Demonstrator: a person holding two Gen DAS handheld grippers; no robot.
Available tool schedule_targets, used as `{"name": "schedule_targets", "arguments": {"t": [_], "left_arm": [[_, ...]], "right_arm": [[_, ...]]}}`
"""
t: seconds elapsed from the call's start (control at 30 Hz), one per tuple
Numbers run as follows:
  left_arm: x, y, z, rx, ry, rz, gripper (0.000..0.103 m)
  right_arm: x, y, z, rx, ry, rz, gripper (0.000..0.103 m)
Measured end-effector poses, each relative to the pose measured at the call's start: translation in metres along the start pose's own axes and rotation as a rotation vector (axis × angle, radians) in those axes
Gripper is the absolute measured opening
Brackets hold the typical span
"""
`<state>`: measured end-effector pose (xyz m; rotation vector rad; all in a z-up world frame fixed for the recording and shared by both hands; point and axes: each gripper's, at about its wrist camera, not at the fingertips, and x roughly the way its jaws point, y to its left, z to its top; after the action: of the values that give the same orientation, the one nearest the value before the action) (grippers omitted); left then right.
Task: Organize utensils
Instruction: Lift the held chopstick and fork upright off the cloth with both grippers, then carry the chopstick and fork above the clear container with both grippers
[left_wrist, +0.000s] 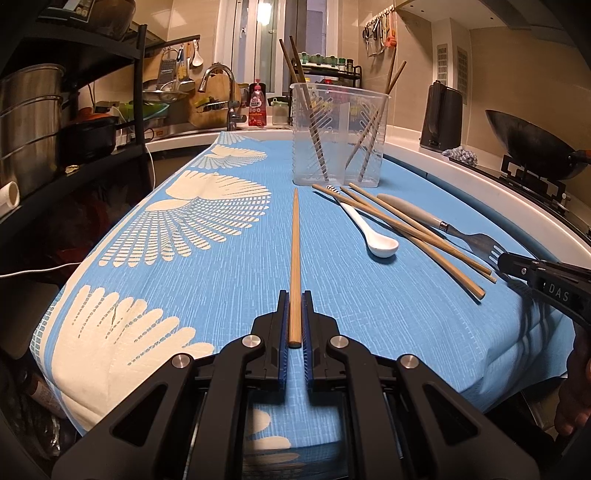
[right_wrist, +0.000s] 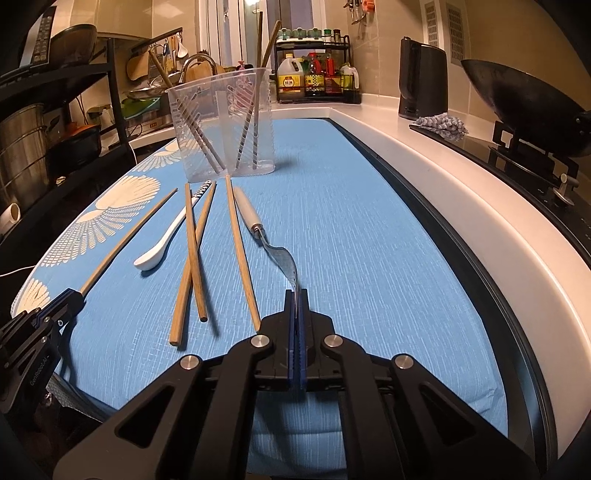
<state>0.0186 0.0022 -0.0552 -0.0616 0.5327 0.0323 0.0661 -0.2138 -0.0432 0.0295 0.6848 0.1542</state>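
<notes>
Nearest thing in the left wrist view: the left hand-held gripper is clamped on the thick end of a plain wooden chopstick. The stick runs straight up the middle of the frame, its thin tip pointing at the clear plastic holder further back, and its butt end sits right between the blue pads.

In the right wrist view, the right hand-held gripper is closed on the tines of a metal fork with a pale handle. The fork's long axis goes from the jaws at bottom centre up and a bit left, handle end toward the holder.

Just left of the fork, loose on the blue cloth covering the bench, are three more wooden chopsticks: two crossing each other, one lying beside the fork. All run roughly near-to-far. A white ceramic spoon lies left of those, bowl nearest the camera, striped handle tip angled up toward the holder.

Further back, upper centre of the frame, the holder stands upright on the cloth with several chopsticks leaning inside it, tips down.

Behind that: a dark kettle and a wok at upper right.
</notes>
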Motion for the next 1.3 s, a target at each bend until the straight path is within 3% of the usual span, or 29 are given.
{"name": "schedule_targets", "arguments": {"t": [0.33,0.7,1.13,1.3], "left_arm": [[-0.006,0.004,0.006,-0.004,0.004,0.004,0.007],[-0.039,0.011,0.032,0.023,-0.076,0.024,0.007],[-0.067,0.014,0.097,0.092,-0.218,0.024,0.007],[-0.066,0.020,0.124,0.081,-0.228,0.002,0.007]], "right_arm": [[-0.019,-0.007,0.014,0.003,-0.043,-0.034,0.001],[-0.057,-0.018,0.042,0.006,-0.153,-0.038,0.001],[-0.079,-0.024,0.075,-0.014,-0.227,-0.034,0.001],[-0.082,-0.017,0.090,-0.031,-0.245,-0.029,0.001]]}}
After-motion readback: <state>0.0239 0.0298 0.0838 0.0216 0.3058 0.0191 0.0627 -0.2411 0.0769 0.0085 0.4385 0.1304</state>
